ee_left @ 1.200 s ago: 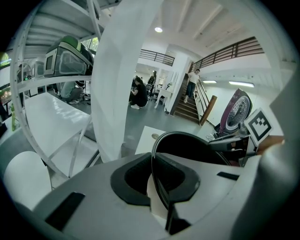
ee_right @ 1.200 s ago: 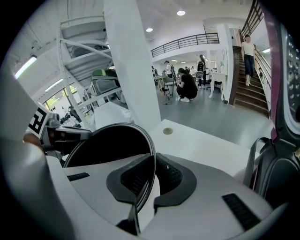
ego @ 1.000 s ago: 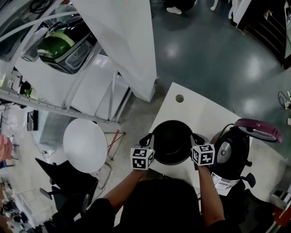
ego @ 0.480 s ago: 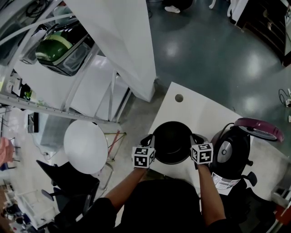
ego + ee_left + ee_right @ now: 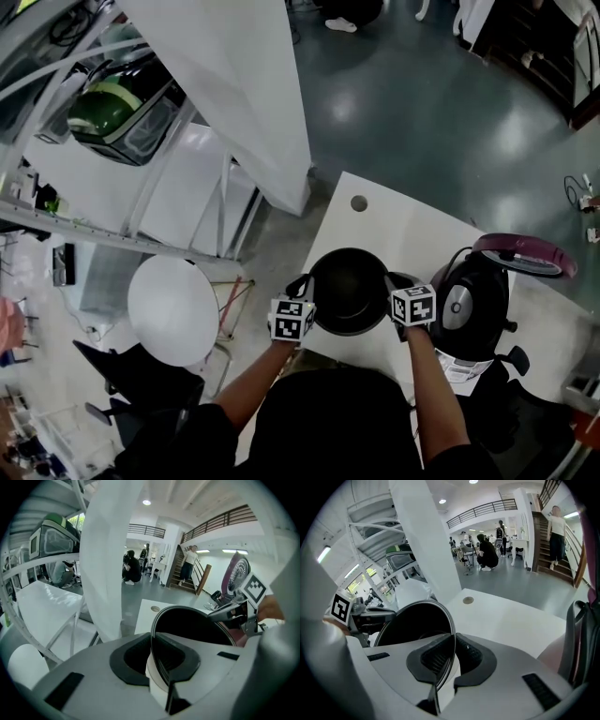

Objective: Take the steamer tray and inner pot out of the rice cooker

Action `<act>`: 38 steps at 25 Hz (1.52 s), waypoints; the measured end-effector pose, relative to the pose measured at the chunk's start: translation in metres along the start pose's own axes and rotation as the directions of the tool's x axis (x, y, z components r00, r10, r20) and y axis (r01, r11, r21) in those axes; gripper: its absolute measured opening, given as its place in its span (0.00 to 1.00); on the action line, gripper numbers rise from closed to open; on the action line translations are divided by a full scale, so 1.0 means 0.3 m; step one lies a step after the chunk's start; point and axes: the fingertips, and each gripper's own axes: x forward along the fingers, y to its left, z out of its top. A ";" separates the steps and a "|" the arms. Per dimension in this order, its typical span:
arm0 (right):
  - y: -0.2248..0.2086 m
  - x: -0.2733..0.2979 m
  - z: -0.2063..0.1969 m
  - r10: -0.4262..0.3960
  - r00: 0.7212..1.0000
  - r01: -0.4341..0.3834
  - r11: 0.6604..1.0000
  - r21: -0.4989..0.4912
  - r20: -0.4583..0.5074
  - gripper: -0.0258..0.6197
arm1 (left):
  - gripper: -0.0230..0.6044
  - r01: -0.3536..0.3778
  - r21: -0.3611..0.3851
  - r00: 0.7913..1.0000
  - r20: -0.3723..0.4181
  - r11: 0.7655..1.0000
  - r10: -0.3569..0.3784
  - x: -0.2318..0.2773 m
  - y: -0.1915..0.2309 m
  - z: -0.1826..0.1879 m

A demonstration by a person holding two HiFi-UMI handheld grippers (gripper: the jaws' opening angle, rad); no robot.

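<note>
Black inner pot (image 5: 349,291), head view: at the table's (image 5: 394,225) near edge, beside the rice cooker (image 5: 469,309). Left gripper view: left tool (image 5: 154,660) pinches its rim. Right gripper view: right tool (image 5: 449,660) pinches the opposite rim. Best kept level and set down flat.

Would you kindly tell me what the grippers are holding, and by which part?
Both hold the black inner pot by its thin rim: the left gripper clamps one side, the right gripper the opposite side.
</note>
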 end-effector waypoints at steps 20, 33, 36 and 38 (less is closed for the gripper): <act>0.216 -0.603 -0.057 -0.105 0.942 0.105 0.994 0.018 0.319 0.05 | 0.05 0.262 0.178 0.929 0.220 0.948 -0.298 -0.325 -0.351 0.085; 0.197 -1.057 -0.282 -0.125 0.868 0.167 0.985 -0.046 0.480 0.05 | 0.04 0.266 0.220 0.873 0.359 0.938 -0.332 -0.688 -0.768 0.009; 0.169 -1.235 -0.419 -0.129 0.843 0.179 0.983 -0.047 0.521 0.04 | 0.04 0.264 0.238 0.858 0.385 0.935 -0.340 -0.779 -0.928 -0.063; 0.123 -1.356 -0.524 -0.154 0.820 0.209 0.977 -0.037 0.551 0.04 | 0.04 0.262 0.264 0.843 0.405 0.928 -0.353 -0.831 -1.052 -0.118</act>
